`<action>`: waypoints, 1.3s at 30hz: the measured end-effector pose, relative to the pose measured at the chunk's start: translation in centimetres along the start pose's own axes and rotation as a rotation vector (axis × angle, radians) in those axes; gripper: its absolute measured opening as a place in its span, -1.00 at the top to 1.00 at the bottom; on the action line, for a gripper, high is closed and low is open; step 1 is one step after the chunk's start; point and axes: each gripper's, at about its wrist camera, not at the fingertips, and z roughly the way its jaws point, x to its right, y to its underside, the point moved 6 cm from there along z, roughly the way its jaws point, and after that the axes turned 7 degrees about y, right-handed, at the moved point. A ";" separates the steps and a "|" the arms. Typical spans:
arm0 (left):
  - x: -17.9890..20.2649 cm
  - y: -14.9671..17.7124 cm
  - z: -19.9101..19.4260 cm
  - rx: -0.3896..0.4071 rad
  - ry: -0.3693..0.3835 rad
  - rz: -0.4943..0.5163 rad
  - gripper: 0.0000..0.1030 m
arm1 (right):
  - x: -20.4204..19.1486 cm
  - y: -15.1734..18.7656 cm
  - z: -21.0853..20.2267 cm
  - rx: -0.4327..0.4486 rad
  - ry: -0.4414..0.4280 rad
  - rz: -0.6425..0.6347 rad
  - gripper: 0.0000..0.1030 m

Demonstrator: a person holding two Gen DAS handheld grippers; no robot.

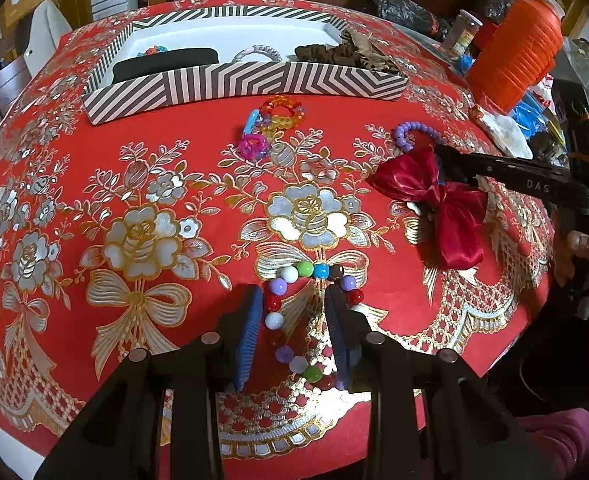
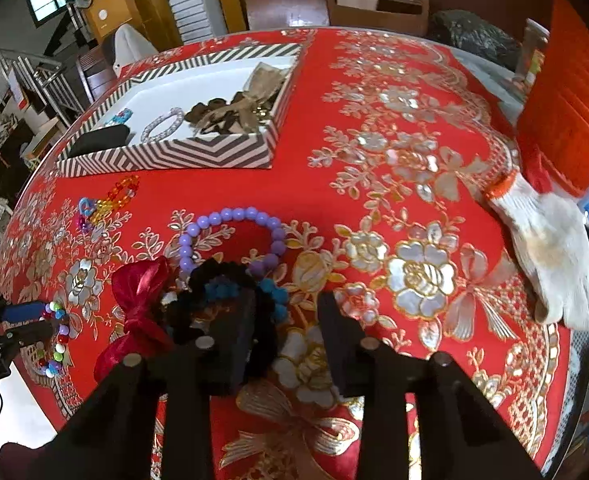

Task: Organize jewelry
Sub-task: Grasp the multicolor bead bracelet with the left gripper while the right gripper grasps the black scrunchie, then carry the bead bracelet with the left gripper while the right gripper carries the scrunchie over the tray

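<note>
A multicoloured bead bracelet (image 1: 310, 276) lies on the red cloth; my left gripper (image 1: 294, 300) is open with a finger on each side of it. It also shows in the right wrist view (image 2: 56, 336). A dark red satin bow (image 1: 434, 200) and a purple bead bracelet (image 2: 230, 224) lie to the right. My right gripper (image 2: 284, 308) is open, its left finger over a black and blue scrunchie (image 2: 222, 280) beside the bow (image 2: 138, 308). A rainbow crystal bracelet (image 1: 278, 116) lies before the striped box (image 1: 246, 84).
The striped box holds a black band (image 1: 166, 64), a pale bracelet (image 1: 256, 54) and brown scrunchies (image 2: 230, 114). An orange lantern (image 1: 514, 56), a white work glove (image 2: 550, 248) and clutter sit at the right. Chairs stand behind the table.
</note>
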 end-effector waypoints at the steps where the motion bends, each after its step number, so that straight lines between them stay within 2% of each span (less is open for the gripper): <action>1: 0.0 0.0 0.0 0.000 0.002 0.000 0.34 | -0.2 0.0 0.1 0.001 -0.006 -0.011 0.66; 2: -0.1 -0.1 0.0 0.000 0.005 -0.001 0.49 | -0.4 0.0 0.1 0.001 -0.008 -0.015 0.75; 3: -0.1 -0.1 0.1 -0.002 0.008 -0.004 0.63 | -0.5 0.0 0.1 0.005 -0.008 -0.021 0.76; 6: -0.3 -0.3 0.1 0.000 0.029 -0.021 0.74 | -0.8 0.0 -0.5 0.022 -0.023 -0.033 0.90; 16: -0.3 -1.9 -2.1 0.062 0.052 -0.014 0.74 | 0.2 -1.8 -5.0 0.129 -0.067 0.020 0.93; 24: -0.7 -2.8 -4.0 0.091 0.067 -0.035 0.74 | 0.7 -3.0 -6.6 0.170 -0.067 0.029 0.93; 29: -0.4 -3.9 -5.4 0.124 0.061 -0.015 0.74 | 0.4 -4.1 -7.7 0.201 -0.071 0.016 0.93; 33: -0.1 -4.6 -6.0 0.143 0.059 -0.003 0.74 | 0.4 -4.3 -7.3 0.175 -0.068 0.002 0.93; 34: -0.1 -4.6 -6.0 0.144 0.059 -0.002 0.74 | 0.5 -4.0 -6.8 0.153 -0.056 -0.002 0.92; 36: -0.1 -4.6 -5.9 0.143 0.061 -0.003 0.74 | 0.9 -3.3 -5.6 0.101 -0.023 -0.008 0.68; 37: -0.1 -4.7 -5.9 0.142 0.063 -0.005 0.74 | 1.3 -2.7 -4.5 0.059 -0.005 -0.004 0.40; 38: -0.1 -4.7 -5.8 0.142 0.063 -0.007 0.74 | 1.6 -2.3 -3.8 0.038 0.002 0.000 0.29; 39: -0.1 -4.7 -5.8 0.142 0.063 -0.009 0.74 | 1.9 -1.9 -3.2 0.020 0.005 0.002 0.29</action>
